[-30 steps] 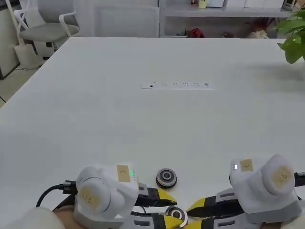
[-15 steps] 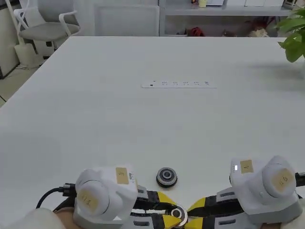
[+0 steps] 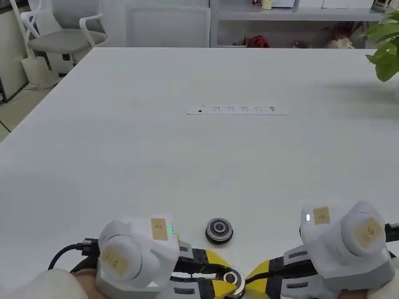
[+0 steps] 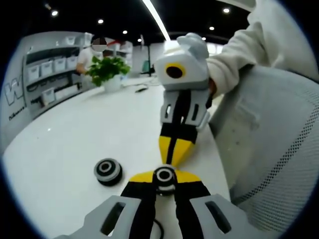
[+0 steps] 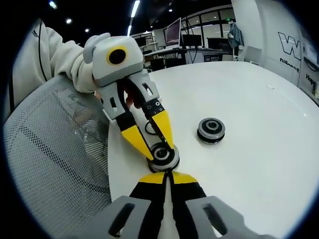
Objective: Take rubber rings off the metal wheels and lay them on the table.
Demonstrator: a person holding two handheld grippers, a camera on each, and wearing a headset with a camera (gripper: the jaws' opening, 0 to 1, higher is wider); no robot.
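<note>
A small metal wheel [image 3: 231, 278] with a black rubber ring is held just above the white table's [image 3: 187, 162] near edge. My left gripper [image 4: 164, 180] is shut on it, a yellow jaw on either side. My right gripper [image 5: 169, 175] comes at it from the opposite side, its jaws pressed together on the ring at the wheel's rim [image 5: 165, 156]. In the head view the left gripper [image 3: 221, 274] and right gripper [image 3: 248, 274] meet tip to tip at the bottom edge. A second wheel [image 3: 219, 230] with its ring on lies flat on the table just beyond them [image 4: 108, 171] [image 5: 211, 130].
A socket strip [image 3: 237, 110] sits flush in the table's middle. A potted plant [image 3: 386, 50] stands at the far right and an office chair [image 3: 56, 34] at the far left. A grey mesh chair [image 4: 269, 144] is right behind the near table edge.
The two grippers' tips have drawn slightly closer around the held wheel. The wheel lying on the table has not moved.
</note>
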